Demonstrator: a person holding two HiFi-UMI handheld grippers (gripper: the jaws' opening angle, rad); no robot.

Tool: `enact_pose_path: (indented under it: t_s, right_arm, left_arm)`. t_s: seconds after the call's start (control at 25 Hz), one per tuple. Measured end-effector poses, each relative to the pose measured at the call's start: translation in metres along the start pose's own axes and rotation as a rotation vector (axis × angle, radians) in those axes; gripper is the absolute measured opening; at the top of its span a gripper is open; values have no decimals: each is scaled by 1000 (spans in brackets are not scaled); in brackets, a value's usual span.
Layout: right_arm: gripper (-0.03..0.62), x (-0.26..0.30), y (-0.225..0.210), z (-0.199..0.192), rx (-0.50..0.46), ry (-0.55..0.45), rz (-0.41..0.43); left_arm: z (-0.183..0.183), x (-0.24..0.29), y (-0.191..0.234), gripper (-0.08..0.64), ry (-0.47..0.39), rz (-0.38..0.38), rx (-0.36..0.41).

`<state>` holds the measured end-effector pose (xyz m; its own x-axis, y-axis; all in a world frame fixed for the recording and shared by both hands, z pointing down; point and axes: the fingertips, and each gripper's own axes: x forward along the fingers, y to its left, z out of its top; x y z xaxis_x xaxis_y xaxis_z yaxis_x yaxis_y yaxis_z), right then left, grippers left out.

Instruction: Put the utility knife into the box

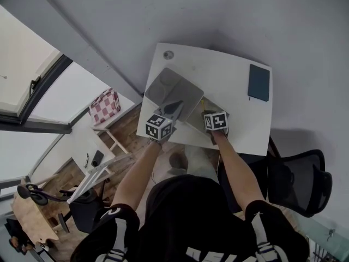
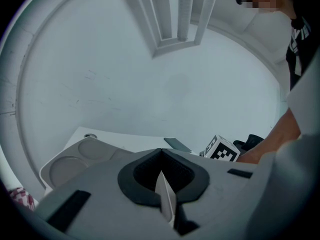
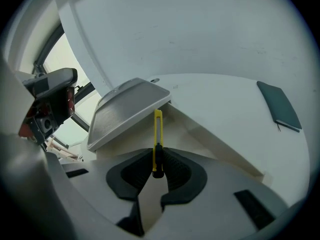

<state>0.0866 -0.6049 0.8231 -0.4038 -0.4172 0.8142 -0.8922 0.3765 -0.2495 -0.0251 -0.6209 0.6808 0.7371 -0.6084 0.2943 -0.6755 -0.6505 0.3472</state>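
Note:
My right gripper (image 3: pixel 158 157) is shut on a yellow utility knife (image 3: pixel 158 134), gripping its dark rear end. The knife points forward over the open white box (image 3: pixel 212 144). The box's grey lid (image 3: pixel 125 113) is tilted up on the left. My left gripper (image 2: pixel 163 173) is shut on the lid's thin edge (image 2: pixel 165 196) and holds it raised. From the head camera, both grippers sit at the table's near edge: the left gripper (image 1: pixel 173 111) at the lid (image 1: pixel 170 89), the right gripper (image 1: pixel 212 114) just right of it above the box (image 1: pixel 198 121).
A dark notebook (image 1: pixel 259 82) lies at the far right of the white table (image 1: pixel 229 70), also in the right gripper view as the notebook (image 3: pixel 280 106). A black office chair (image 1: pixel 302 182) stands at the right. A window and low furniture are on the left.

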Motion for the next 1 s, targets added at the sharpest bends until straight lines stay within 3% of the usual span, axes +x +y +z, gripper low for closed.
enact_pose_path:
  t_s: [0.56,0.8,1.0]
  right_arm:
    - [77,24,-6,-14,38,108,-33]
    - [115,18,-5,-10,70,82,-26]
    - [115,-8,-7,11,110,-39,-31]
  left_arm:
    - [-10,1,17,25,14,27,-26]
    - [-6,-4,19,25,5,29,-26]
    - [-1,-14,15,25,-10,24,-13]
